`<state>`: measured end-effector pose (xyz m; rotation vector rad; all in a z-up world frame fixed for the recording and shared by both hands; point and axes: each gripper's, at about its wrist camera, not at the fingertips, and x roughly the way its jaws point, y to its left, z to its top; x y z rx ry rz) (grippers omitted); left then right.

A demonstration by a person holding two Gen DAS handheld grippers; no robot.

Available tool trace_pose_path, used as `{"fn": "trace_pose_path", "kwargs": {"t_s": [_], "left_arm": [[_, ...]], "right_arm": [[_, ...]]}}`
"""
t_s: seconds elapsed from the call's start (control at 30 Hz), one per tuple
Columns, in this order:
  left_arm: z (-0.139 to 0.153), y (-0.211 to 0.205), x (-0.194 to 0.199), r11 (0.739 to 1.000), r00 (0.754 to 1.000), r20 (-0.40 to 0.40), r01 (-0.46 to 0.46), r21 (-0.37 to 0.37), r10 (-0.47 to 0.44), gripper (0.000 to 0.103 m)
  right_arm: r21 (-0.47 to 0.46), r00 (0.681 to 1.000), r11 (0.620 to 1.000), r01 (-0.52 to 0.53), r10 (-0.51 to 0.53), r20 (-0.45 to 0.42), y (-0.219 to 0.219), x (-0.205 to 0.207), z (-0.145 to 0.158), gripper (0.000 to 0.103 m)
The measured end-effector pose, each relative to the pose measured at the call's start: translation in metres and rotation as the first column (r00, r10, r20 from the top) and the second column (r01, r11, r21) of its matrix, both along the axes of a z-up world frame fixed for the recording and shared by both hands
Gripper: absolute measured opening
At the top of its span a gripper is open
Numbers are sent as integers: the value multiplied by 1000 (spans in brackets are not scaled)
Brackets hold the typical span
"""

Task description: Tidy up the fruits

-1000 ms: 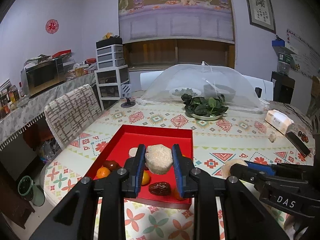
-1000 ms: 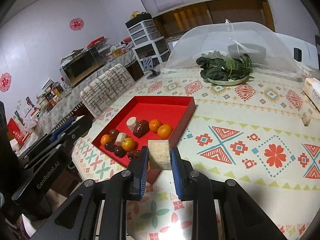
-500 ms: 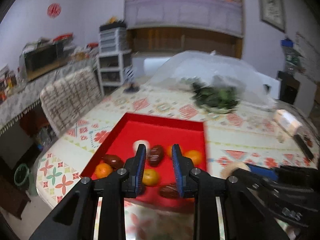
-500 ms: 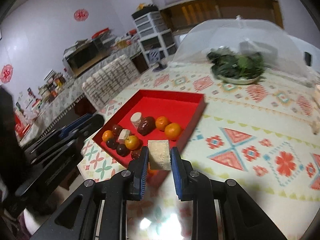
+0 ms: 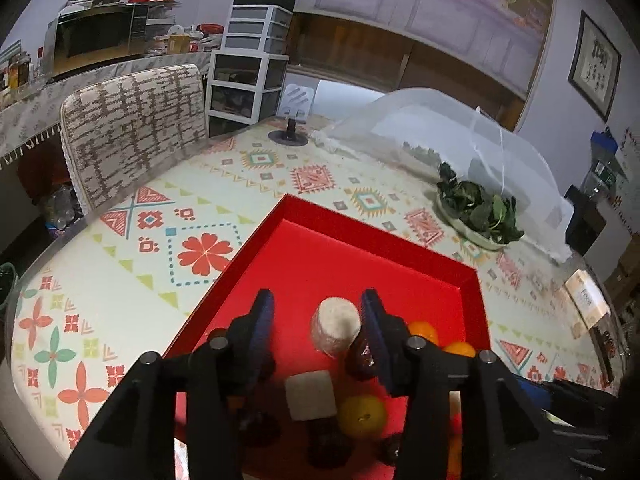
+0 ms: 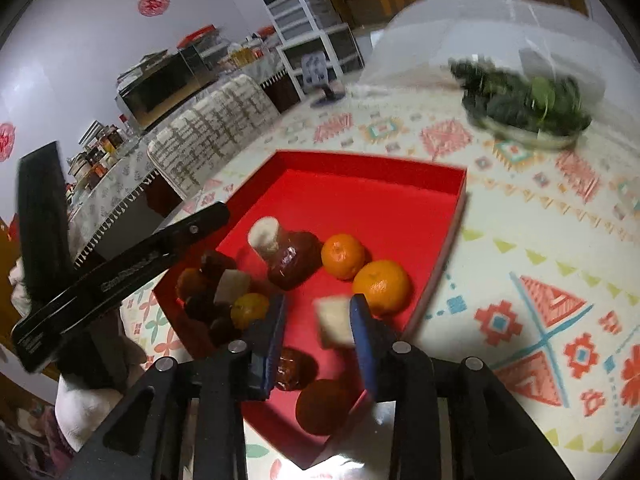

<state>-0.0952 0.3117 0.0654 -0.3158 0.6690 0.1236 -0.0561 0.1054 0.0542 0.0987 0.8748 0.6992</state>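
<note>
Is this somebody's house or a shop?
Most likely a home dining room: a table with a patterned cloth, a mesh food cover over dishes, and a microwave on a cluttered side counter.

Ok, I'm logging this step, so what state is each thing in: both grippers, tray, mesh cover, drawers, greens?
Left gripper: open, over the tray.
Right gripper: open, pale chunk by one finger.
Tray: lidless, fruit in its near part, far part bare.
Mesh cover: down on the table.
Drawers: shut.
Greens: uncovered, beside the mesh cover.
</note>
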Motion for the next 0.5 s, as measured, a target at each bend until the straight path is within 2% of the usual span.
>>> {"fn": "trace_pose_path", "kwargs": {"t_s": [0.1,0.17,0.2,0.3,0.4,0.5], "left_arm": [[7,5,-12,1000,1000,23,-7,-13,7,49],[12,8,-24,1000,999,39,-26,-9,26,59],[15,10,-31,999,998,50,-38,-10,39,59],[20,15,-51,998,995,73,-63,-27,65,61],[25,16,-67,997,993,89,-74,-22,76,62],[29,16,-78,997,992,101,-81,-4,81,65]], "right_arm": [[28,996,997,-77,76,47,-6,-32,17,35],[55,985,984,-170,168,32,-4,-56,18,35],[46,974,973,-225,225,19,1,-70,13,35],[-11,948,948,-319,319,-11,20,-94,-8,35],[-108,944,939,-326,329,9,39,-104,-24,35],[-168,945,932,-321,327,7,50,-104,-36,35]]}}
